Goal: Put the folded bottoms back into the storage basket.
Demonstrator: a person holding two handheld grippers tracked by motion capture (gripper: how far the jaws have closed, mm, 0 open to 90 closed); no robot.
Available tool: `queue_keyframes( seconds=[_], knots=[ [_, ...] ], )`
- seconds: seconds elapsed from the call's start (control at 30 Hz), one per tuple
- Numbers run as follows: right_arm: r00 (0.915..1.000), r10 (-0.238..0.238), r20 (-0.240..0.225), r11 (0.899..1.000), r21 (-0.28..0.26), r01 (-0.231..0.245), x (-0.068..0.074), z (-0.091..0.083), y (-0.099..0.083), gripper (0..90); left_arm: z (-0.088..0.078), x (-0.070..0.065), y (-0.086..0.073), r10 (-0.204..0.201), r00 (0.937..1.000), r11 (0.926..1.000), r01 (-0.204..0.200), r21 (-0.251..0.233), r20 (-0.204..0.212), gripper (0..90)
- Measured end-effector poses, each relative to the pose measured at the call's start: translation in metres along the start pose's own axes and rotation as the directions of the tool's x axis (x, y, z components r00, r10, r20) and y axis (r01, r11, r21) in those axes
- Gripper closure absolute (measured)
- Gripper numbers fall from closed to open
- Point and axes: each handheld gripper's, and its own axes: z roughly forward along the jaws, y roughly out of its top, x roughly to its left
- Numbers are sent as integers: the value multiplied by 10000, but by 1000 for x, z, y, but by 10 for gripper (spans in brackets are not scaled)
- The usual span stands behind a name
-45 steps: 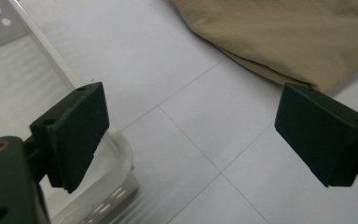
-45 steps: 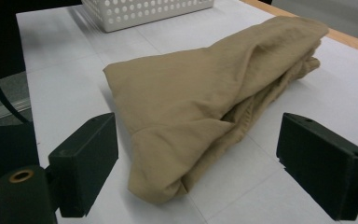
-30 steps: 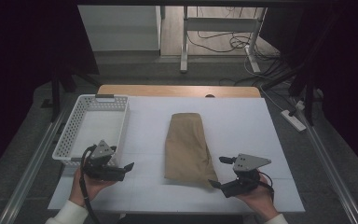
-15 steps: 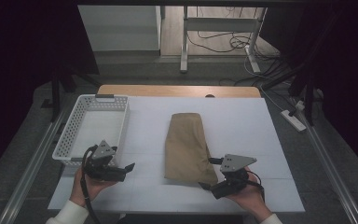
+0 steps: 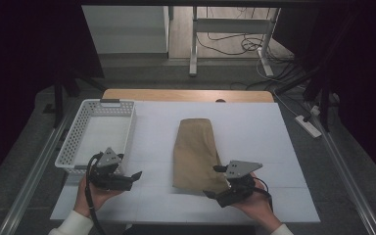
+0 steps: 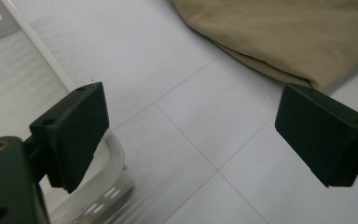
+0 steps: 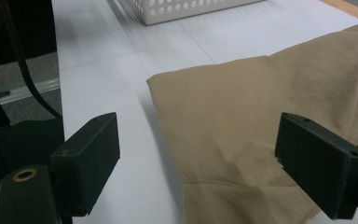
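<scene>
Basket: white perforated basket (image 5: 81,142) at the table's left, nothing inside.
Left gripper: left gripper (image 5: 131,177) just beside the basket's near corner, jaws wide.
Cloth: folded tan garment (image 5: 194,152) at the table's centre.
Right gripper: right gripper (image 5: 214,181) at the garment's near right corner, jaws wide.

Both hands hold the left gripper (image 5: 136,175) and right gripper (image 5: 214,181) low, fingers spread wide

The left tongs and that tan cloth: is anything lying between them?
Nothing: bare white table separates the left tongs from the tan cloth, seen in the high view.
</scene>
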Motion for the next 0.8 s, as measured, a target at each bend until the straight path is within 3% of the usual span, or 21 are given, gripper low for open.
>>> queue_keyframes(
  seconds=[0.33,0.6,0.8],
  knots=[
    [9988,-287,-391,9987,418,304,5,15,2,145,1,0,0,40,9999,10000,-40,27,119,114],
    [9977,-405,-552,9934,1049,461,6,19,0,171,1,-1,-1,86,9999,9999,-87,62,132,112],
    [9992,-349,-193,9853,1669,377,-3,21,-10,179,2,0,-1,99,9998,9999,-101,93,159,112]
  ],
)
